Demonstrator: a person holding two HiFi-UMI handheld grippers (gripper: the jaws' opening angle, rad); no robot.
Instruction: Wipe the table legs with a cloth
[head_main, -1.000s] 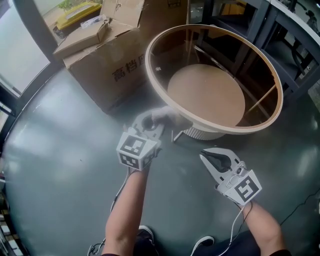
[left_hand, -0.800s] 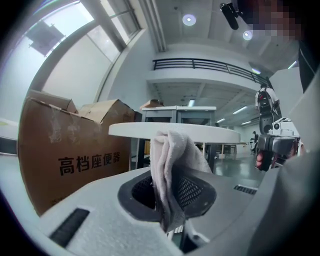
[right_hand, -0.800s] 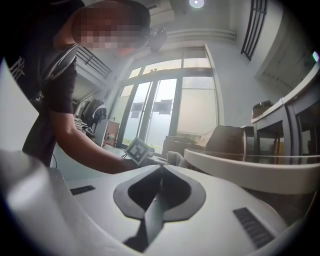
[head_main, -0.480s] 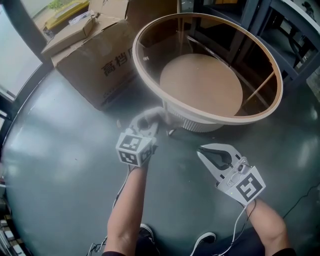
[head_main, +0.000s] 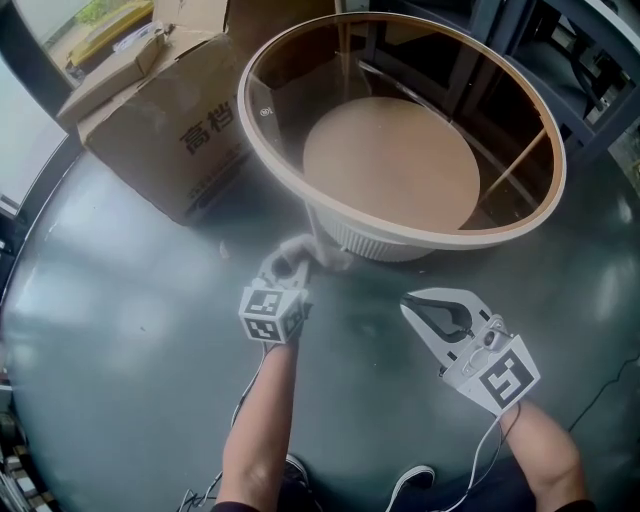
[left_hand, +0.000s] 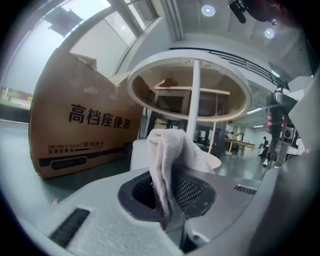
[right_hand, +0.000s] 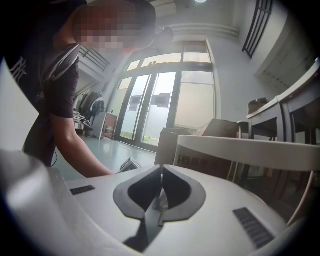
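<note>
Left gripper (head_main: 289, 264) is clamped on the cloth (head_main: 301, 248). In the left gripper view the towel (left_hand: 170, 150) is pinched between the jaws and bunches up above them. Right gripper (head_main: 424, 308) has its jaws pressed together with nothing between them. It hangs lower right of centre in the head view, apart from the table (head_main: 450, 238).

Cloth sits centre frame in the head view, just under the near rim of the round table, by the white base. The left gripper view looks straight at a white table leg (left_hand: 193, 95) directly behind the cloth. Can't tell whether the cloth is touching the leg or just short of it.

Cardboard box (head_main: 150, 130) is upper left, clear of the work. The floor (head_main: 120, 330) is dark grey.

Progress, my read: early. The cloth is gripped and lined up on the nearest leg, low down near its foot. Nothing here shows any leg as finished. Left to do: run the cloth up and down this leg, then work round to the thin legs at the far right of the rim.
</note>
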